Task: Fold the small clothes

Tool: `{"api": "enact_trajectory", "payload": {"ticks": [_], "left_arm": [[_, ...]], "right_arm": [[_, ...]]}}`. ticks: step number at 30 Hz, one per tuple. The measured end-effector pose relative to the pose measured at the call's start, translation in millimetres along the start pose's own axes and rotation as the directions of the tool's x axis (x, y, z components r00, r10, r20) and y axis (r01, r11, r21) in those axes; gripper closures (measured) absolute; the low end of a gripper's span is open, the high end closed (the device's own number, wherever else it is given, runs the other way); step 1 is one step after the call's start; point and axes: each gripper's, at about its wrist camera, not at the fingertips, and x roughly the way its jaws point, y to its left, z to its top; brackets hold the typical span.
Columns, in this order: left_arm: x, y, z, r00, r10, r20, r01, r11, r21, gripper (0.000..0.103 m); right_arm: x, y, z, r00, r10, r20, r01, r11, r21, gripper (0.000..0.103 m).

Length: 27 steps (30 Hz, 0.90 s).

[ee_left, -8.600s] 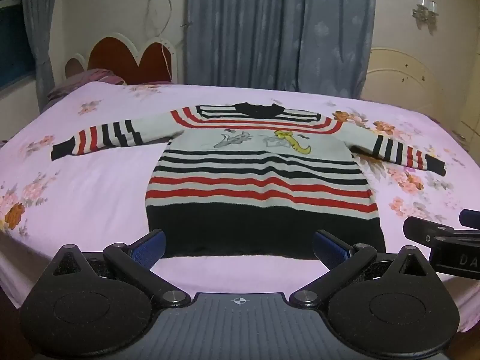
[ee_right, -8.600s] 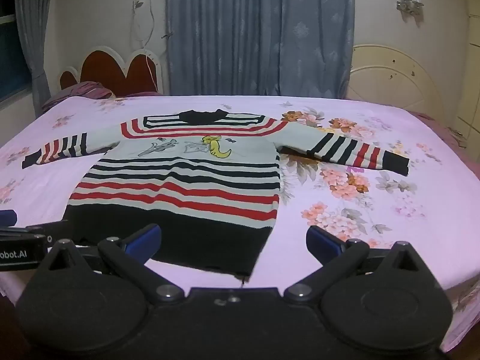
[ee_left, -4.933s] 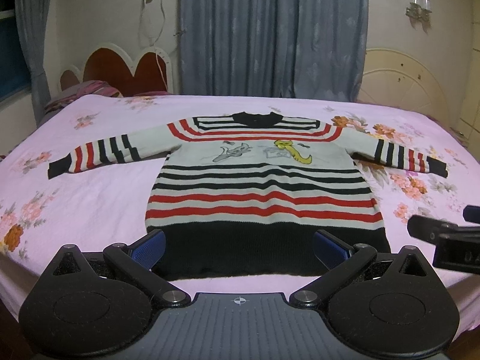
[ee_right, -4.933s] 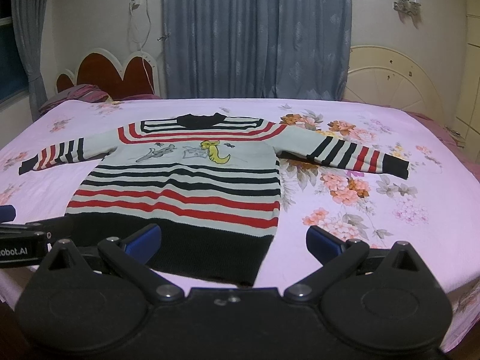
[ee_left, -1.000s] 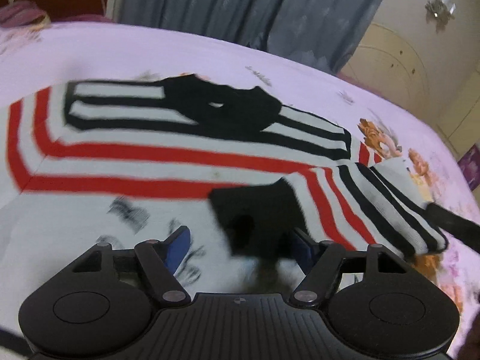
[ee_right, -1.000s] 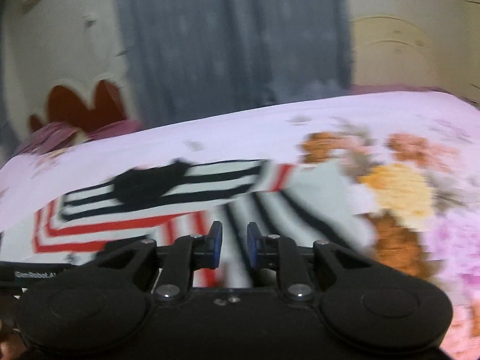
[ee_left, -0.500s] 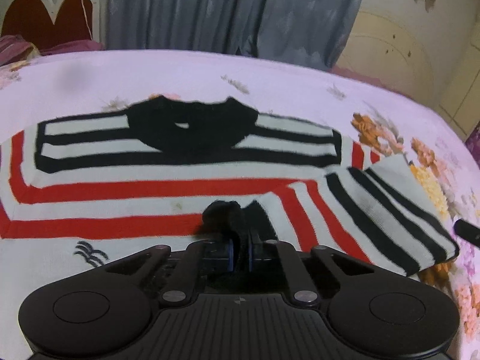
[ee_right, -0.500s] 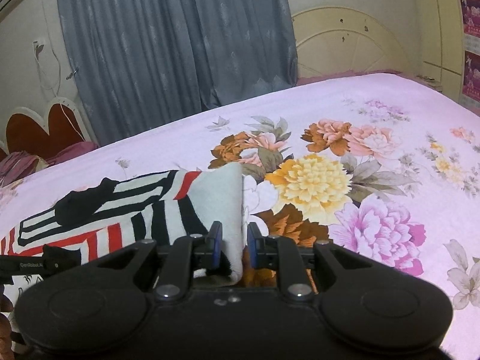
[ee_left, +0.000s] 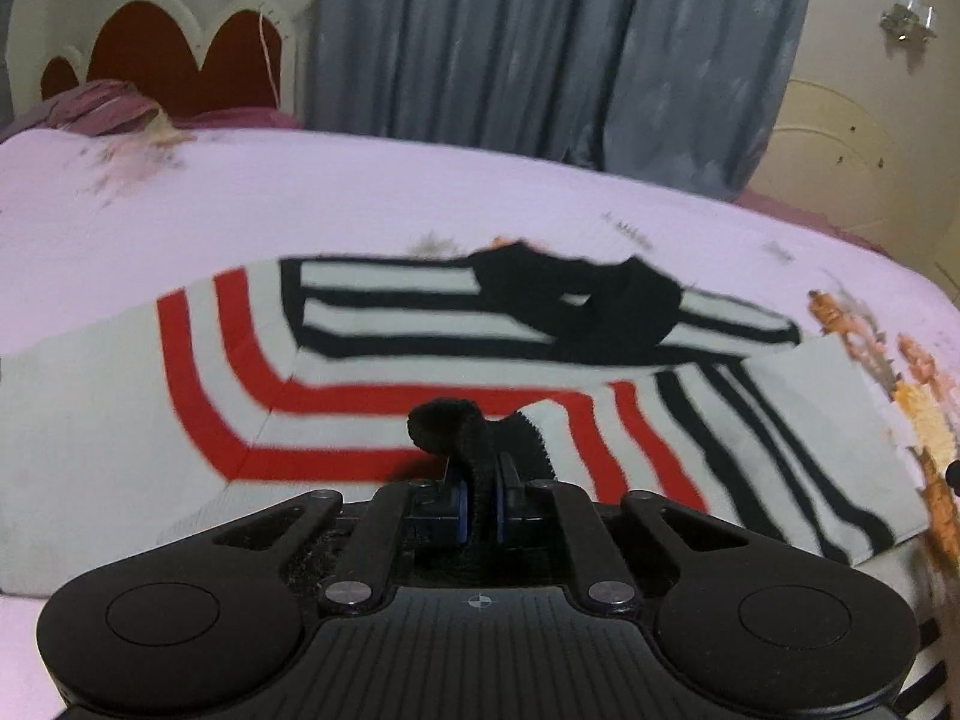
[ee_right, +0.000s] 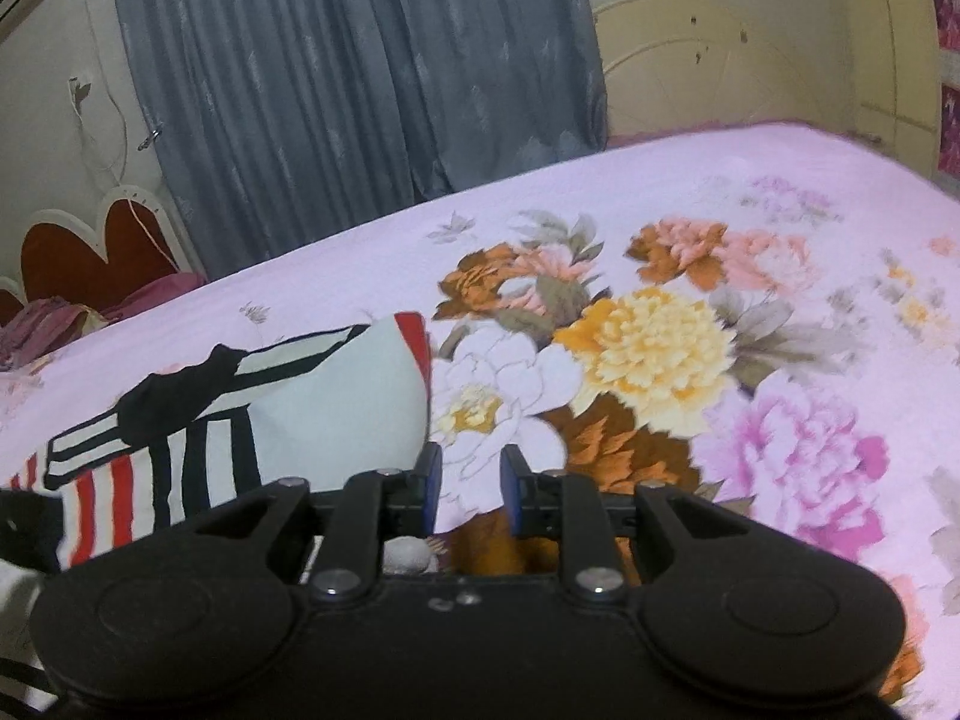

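Observation:
A small knitted sweater [ee_left: 360, 372] with red, black and white stripes lies flat on the bed, its black collar [ee_left: 576, 306] at the far side. One sleeve is folded in across the chest. My left gripper [ee_left: 478, 507] is shut on that sleeve's black cuff [ee_left: 456, 426], held just above the chest. In the right wrist view the folded shoulder of the sweater [ee_right: 336, 396] lies just left of my right gripper [ee_right: 471, 486]. Its jaws are opening, and only the flowered sheet shows between them.
The pink bedspread [ee_right: 660, 348] with large printed flowers spreads out to the right of the sweater. A red and white headboard [ee_left: 162, 54] and purple bedding [ee_left: 102, 108] are at the far left. Grey curtains [ee_left: 540, 48] hang behind the bed.
My left gripper shut on the black cuff and lifted it slightly over the chest. My right gripper let go of the sleeve's fold, and its jaws have parted.

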Motion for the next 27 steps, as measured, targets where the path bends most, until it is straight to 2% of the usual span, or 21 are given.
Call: {"api": "enact_trajectory", "payload": {"ticks": [4,5,6,7,8,9,10,12,13,14,15,16,17,18,19,20,21,23,24,26,27], "left_arm": [[8.1,-1.6,-8.5,1.000,-0.007,-0.020,0.008,1.000,0.018,0.095],[7.4,-1.7,-10.2,1.000,-0.003,-0.012,0.003,1.000,0.026,0.091],[7.5,-3.2,-10.8,1.000,0.003,-0.004,-0.003,1.000,0.030,0.084],[6.6,-1.6,-10.7,1.000,0.008,0.007,-0.008,1.000,0.029,0.060],[6.1,-0.6,-9.9,1.000,0.008,0.016,-0.009,1.000,0.025,0.045],[6.7,1.4,-8.2,1.000,0.005,0.024,-0.005,1.000,0.019,0.045],[9.1,3.1,-5.9,1.000,-0.006,0.016,0.006,1.000,0.014,0.045],[18.4,5.7,-2.1,0.999,-0.040,-0.014,0.040,0.999,-0.010,0.045],[22.8,6.5,-1.4,0.999,-0.047,-0.025,0.047,0.999,-0.024,0.052],[27.8,7.0,-0.3,0.998,-0.052,-0.038,0.051,0.998,-0.034,0.063],[29.8,6.5,-0.4,0.998,-0.055,-0.039,0.053,0.998,-0.035,0.069],[31.4,6.6,0.6,0.997,-0.062,-0.037,0.060,0.998,-0.035,0.088],[32.3,7.3,1.3,0.996,-0.075,-0.037,0.074,0.996,-0.040,0.097],[30.8,7.9,2.2,0.997,-0.075,-0.027,0.074,0.996,-0.044,0.097],[23.2,7.6,2.4,0.998,-0.064,0.020,0.064,0.997,-0.033,0.097],[14.3,7.4,2.1,0.996,-0.056,0.073,0.057,0.998,-0.013,0.097],[8.0,6.8,0.7,0.994,-0.034,0.104,0.034,0.999,0.009,0.097],[15.8,11.2,-4.9,0.998,0.002,0.065,-0.002,1.000,0.011,0.097],[23.7,13.9,-8.9,1.000,0.001,0.029,-0.001,1.000,0.000,0.097],[26.3,11.8,-12.4,0.999,0.007,0.034,-0.007,1.000,0.015,0.097],[26.4,9.2,-11.8,0.999,0.010,0.033,-0.011,1.000,0.028,0.097]], "right_arm": [[8.6,9.2,-2.9,0.999,0.023,-0.024,-0.023,0.999,-0.022,0.077],[10.6,10.5,-1.4,0.999,0.029,-0.021,-0.030,0.999,-0.027,0.077],[13.0,10.6,2.5,0.999,0.040,-0.014,-0.040,0.999,-0.025,0.077],[15.9,8.3,7.5,0.999,0.053,-0.005,-0.053,0.999,-0.012,0.074],[19.8,4.6,14.1,0.998,0.069,0.008,-0.069,0.998,0.014,0.070],[24.3,0.9,20.0,0.996,0.090,0.018,-0.090,0.995,0.036,0.060],[32.6,-3.5,27.9,0.993,0.112,0.029,-0.113,0.992,0.057,0.055],[52.8,-11.1,40.4,0.989,0.144,0.022,-0.145,0.985,0.096,0.054],[67.7,-17.4,46.7,0.984,0.177,0.007,-0.176,0.974,0.142,0.055],[79.4,-22.8,50.5,0.977,0.212,-0.001,-0.208,0.961,0.184,0.056],[91.4,-28.2,53.6,0.969,0.246,-0.010,-0.238,0.944,0.229,0.057],[105.3,-33.1,55.2,0.962,0.271,-0.026,-0.253,0.928,0.273,0.060],[115.7,-36.3,55.5,0.959,0.280,-0.041,-0.256,0.920,0.297,0.062],[125.3,-38.5,55.4,0.954,0.293,-0.058,-0.261,0.912,0.315,0.071],[133.2,-38.3,55.3,0.948,0.307,-0.081,-0.267,0.909,0.319,0.097],[135.5,-33.7,55.4,0.943,0.318,-0.094,-0.280,0.914,0.293,0.096],[129.6,-24.7,57.3,0.949,0.305,-0.079,-0.283,0.936,0.210,0.096],[127.9,-14.0,54.7,0.963,0.254,-0.088,-0.244,0.964,0.105,0.096],[133.4,-14.1,50.7,0.967,0.228,-0.114,-0.218,0.971,0.098,0.096],[133.2,-12.9,48.1,0.970,0.217,-0.110,-0.208,0.975,0.082,0.095],[130.1,-12.3,49.4,0.973,0.204,-0.104,-0.197,0.978,0.073,0.091]]}}
